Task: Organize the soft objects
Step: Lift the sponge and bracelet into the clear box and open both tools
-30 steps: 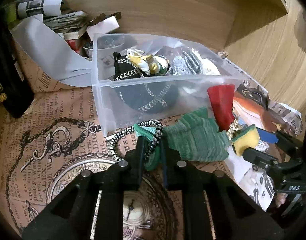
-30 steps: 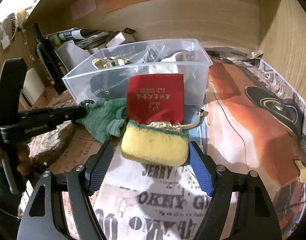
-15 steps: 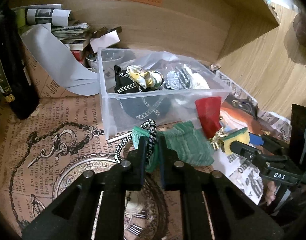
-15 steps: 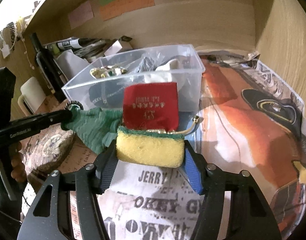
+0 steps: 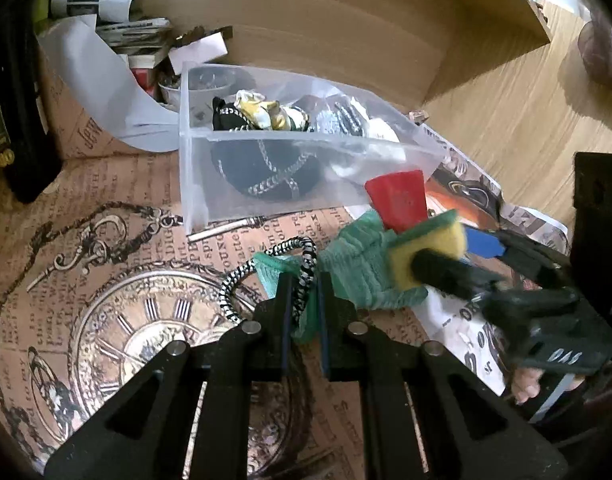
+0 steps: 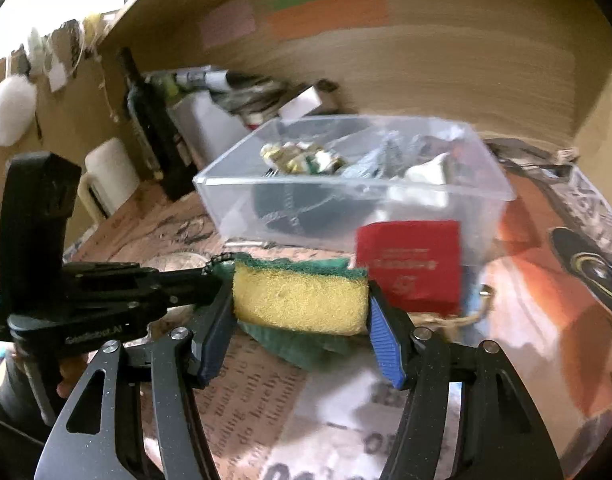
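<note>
Sponge: the yellow sponge (image 6: 300, 306) with its green scouring face was clamped end to end between the blue-padded fingers of the right gripper (image 6: 300, 320), held above the green cloth, just in front of the bin.
Right gripper: jaws were spread to the sponge's length and pressed against both its ends.
Green cloth: a knitted green pouch (image 5: 359, 268) lay on the printed paper, one edge pinched in the left gripper (image 5: 304, 300), its other end under the sponge.
Cord: a black-and-white braided cord (image 5: 266, 272) looped from the pouch's mouth and ran up between the left jaws.
Left gripper: jaws were narrow, nipping the pouch edge and cord together.
Red pouch: a small red pouch (image 6: 409, 266) stood against the bin's near wall, just right of the sponge; whether it touched the sponge was not clear.
Bin: a clear plastic bin (image 5: 194, 184) sat beyond, holding a dark chained bag, a yellow-white bundle and silvery items.
Surface: clock-print paper (image 5: 106, 320) covered the table under the left gripper.
</note>
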Demonstrator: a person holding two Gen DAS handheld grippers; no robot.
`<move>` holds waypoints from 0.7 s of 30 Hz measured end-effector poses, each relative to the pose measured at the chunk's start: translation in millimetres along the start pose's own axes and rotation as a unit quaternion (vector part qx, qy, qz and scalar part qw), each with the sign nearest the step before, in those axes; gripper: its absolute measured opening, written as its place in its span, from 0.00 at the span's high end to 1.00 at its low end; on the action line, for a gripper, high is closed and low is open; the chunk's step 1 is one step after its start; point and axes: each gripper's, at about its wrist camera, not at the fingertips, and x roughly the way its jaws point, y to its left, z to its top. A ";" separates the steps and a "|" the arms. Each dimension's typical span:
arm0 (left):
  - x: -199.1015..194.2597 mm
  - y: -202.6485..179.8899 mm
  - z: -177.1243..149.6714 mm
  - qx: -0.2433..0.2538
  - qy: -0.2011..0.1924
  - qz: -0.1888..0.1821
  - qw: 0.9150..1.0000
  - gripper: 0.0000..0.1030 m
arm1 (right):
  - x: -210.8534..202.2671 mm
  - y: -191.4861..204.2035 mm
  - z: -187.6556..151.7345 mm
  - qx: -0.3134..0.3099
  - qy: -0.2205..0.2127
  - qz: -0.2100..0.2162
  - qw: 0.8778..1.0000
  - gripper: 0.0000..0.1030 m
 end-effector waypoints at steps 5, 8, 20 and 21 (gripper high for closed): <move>-6.2 3.9 0.0 -0.008 -0.009 0.004 1.000 0.90 | 20.7 5.2 -4.5 -0.013 0.032 -0.010 0.999 0.44; -12.1 10.4 1.4 -0.013 -0.018 0.008 1.000 0.90 | 26.4 5.6 -6.3 -0.018 0.047 -0.011 0.999 0.45; -24.3 13.0 6.5 -0.003 -0.029 0.020 0.999 0.98 | 31.7 8.1 -9.4 -0.031 0.055 -0.023 0.998 0.45; -28.1 15.7 6.7 -0.004 -0.033 0.024 0.999 0.98 | 31.9 8.3 -9.8 -0.031 0.056 -0.023 0.998 0.45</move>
